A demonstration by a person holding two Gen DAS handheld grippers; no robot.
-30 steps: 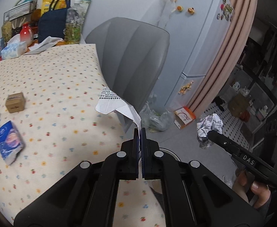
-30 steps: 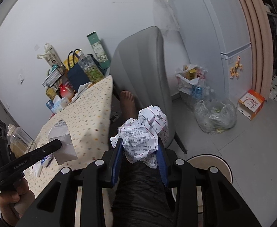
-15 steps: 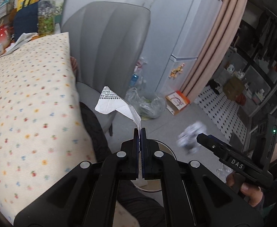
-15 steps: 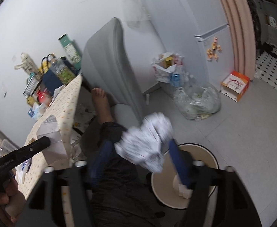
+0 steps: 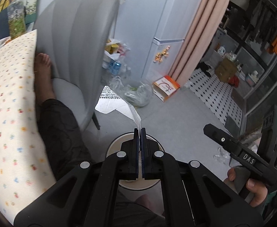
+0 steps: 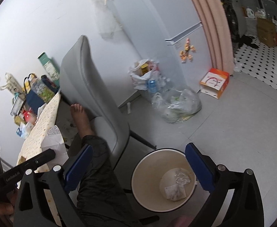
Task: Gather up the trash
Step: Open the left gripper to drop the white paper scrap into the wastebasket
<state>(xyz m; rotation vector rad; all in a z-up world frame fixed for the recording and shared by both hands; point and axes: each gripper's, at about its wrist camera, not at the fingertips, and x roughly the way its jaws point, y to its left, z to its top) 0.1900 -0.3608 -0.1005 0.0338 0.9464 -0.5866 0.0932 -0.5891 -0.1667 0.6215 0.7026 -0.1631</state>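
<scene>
Now the right gripper (image 6: 138, 167) hangs wide open and empty over the bin (image 6: 148, 172), trash lying at 5 o'clock inside. The left gripper (image 5: 140, 132), clamped on a paper (image 5: 113, 104), likely releases over the bin next.

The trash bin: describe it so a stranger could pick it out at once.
Start at the grey chair beside the dotted table. On the grey floor just past its legs stands the trash bin, round, cream inside, dark-rimmed, with scraps at the bottom. Unlike the clear plastic bag nearby, it is rigid and open-topped.
</scene>
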